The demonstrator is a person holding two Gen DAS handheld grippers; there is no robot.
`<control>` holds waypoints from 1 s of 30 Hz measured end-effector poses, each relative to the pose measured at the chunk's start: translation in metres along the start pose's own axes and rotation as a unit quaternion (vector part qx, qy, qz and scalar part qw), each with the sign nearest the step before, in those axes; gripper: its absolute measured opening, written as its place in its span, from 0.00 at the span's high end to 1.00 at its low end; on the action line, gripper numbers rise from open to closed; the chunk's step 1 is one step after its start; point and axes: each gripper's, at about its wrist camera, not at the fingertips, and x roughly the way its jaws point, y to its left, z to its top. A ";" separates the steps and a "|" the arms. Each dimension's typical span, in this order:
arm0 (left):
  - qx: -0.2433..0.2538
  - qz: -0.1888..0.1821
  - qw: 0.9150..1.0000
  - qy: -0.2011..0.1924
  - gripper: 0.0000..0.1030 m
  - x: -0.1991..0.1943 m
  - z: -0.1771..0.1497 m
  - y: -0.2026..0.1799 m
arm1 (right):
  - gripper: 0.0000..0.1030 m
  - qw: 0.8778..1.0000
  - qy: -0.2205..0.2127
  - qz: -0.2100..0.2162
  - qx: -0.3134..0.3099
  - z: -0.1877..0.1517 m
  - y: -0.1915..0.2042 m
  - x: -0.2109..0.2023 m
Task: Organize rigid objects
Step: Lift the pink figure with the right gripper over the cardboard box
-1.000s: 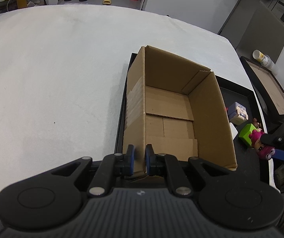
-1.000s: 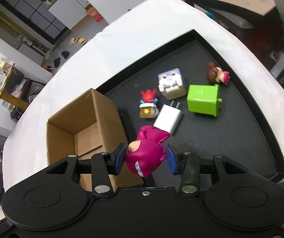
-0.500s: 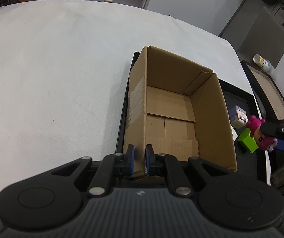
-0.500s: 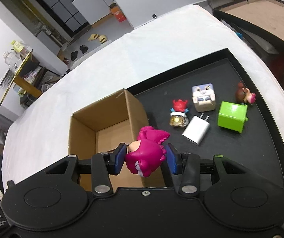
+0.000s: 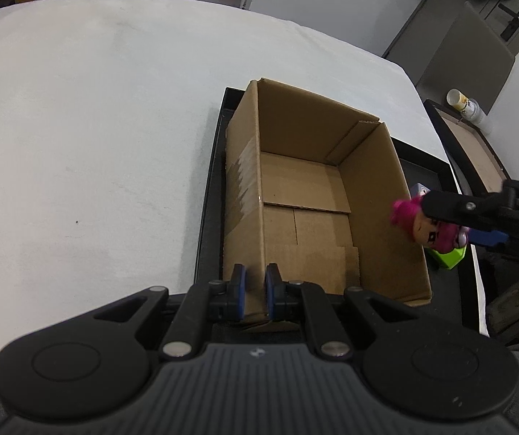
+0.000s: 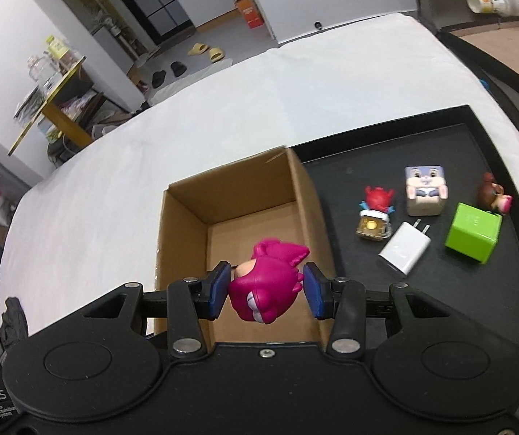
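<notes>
A white-covered table is shown bearing a black tray, at whose left end an open cardboard box stands, its floor bare. The near wall of the box is pinched between the pressed-together blue pads of the left gripper. A magenta figurine is clamped between the pads of the right gripper and held above the near part of the box opening, by its right wall; from the left wrist, the toy's face is partly covered by a black finger. On the bare right half of the tray are laid a green cube, a rabbit-faced cube, a white plug adapter, a red-topped mug figure and a small brown figure, the last partly hidden behind the green cube. A second tray beyond the table's right edge is cut off. "DAS" is legible on a label at the lower left; smaller print beneath cannot be made out
</notes>
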 end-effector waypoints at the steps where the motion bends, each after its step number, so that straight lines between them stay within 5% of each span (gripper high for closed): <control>1: -0.003 0.000 1.000 0.001 0.90 0.001 0.001 0.002 | 0.58 1.000 0.001 0.000 -0.004 0.000 0.003 0.002; 30: -0.064 -0.018 0.998 0.009 0.88 0.006 0.005 0.022 | 0.58 0.998 0.038 -0.005 -0.052 0.013 0.061 0.080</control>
